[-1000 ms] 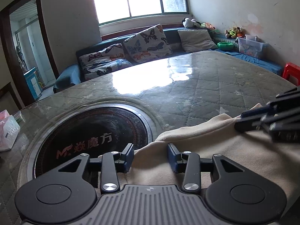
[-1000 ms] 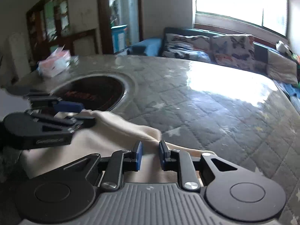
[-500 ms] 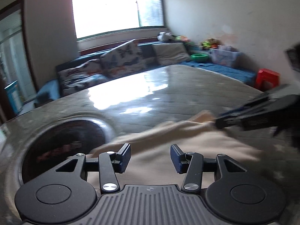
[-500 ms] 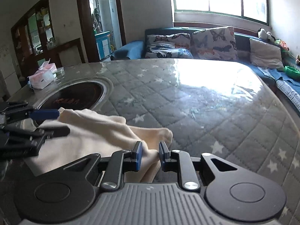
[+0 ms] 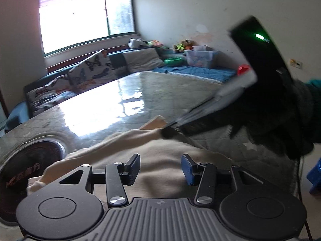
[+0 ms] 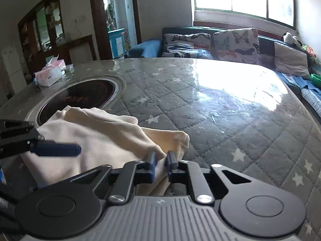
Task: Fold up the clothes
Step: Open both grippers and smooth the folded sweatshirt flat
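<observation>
A cream garment [image 5: 156, 152] lies bunched on the quilted table top [image 5: 140, 96]. My left gripper [image 5: 160, 169] hovers over its near part, open, with nothing pinched between the blue pads. In the right wrist view the same garment [image 6: 96, 132] spreads to the left, and my right gripper [image 6: 161, 161] is shut on a fold at its right edge. The left wrist view shows the right gripper's tips [image 5: 168, 132] blurred, clamped on the cloth's far corner. One finger of the left gripper [image 6: 56, 149] reaches in above the cloth from the left edge.
A round black cooktop [image 6: 80, 98] is sunk into the table just beyond the garment. A pink tissue pack [image 6: 50, 74] sits at the far left edge. A sofa with butterfly cushions [image 6: 234, 42] runs behind the table. A blue stool [image 5: 315, 176] stands low at the right.
My left gripper has swung to the right across the garment. The right gripper's jaws have narrowed and now pinch a fold of the cloth.
</observation>
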